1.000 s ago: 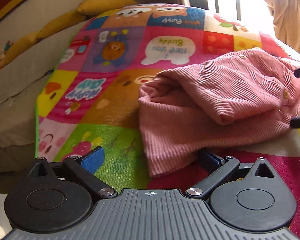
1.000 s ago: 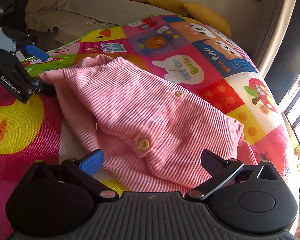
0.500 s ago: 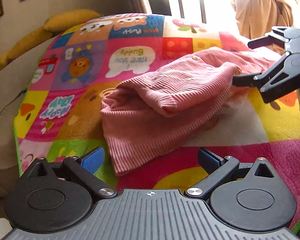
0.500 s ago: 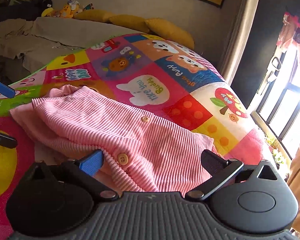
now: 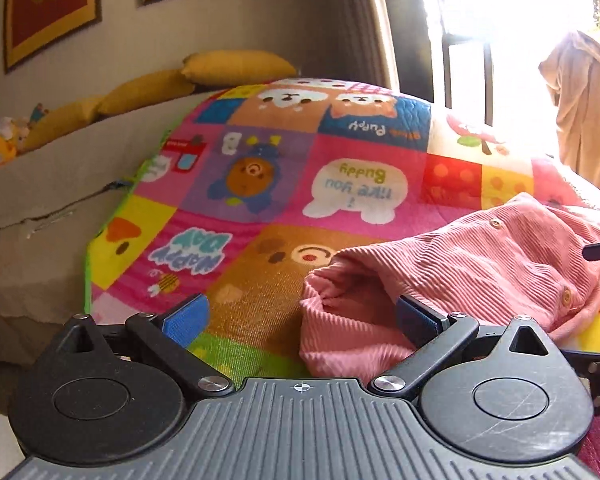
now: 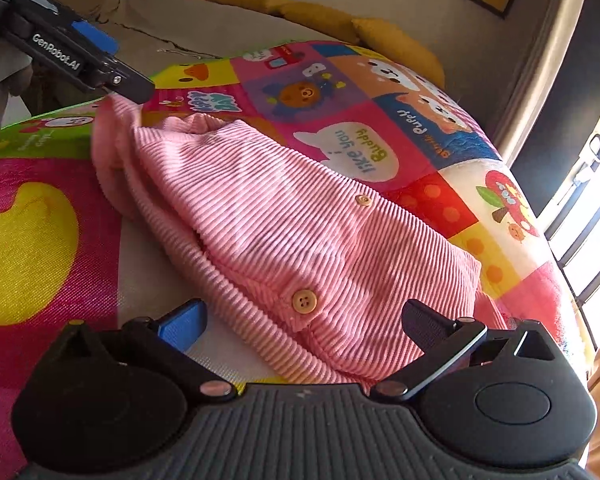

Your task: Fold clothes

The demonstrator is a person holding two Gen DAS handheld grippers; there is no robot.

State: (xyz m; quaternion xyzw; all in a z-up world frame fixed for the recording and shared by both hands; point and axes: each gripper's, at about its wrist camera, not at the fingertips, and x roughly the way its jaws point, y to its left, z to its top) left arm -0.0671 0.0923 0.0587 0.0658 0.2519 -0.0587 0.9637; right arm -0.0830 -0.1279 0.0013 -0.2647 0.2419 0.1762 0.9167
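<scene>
One pink ribbed corduroy garment [image 6: 284, 240] with three visible wooden buttons lies bunched on the colourful patchwork cartoon play mat [image 5: 268, 184], flanked by two grippers. The left gripper [image 5: 300, 316] and right gripper [image 6: 300, 320] both stand spread wide, gripping nothing. Closing on only one layer could undo the fold.

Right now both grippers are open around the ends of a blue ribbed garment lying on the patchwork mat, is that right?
Only the colour is wrong: the garment is pink, not blue, as the right wrist view shows plainly. The rest holds: the left gripper and right gripper are both open at its ends, and it lies on the patchwork mat.
</scene>
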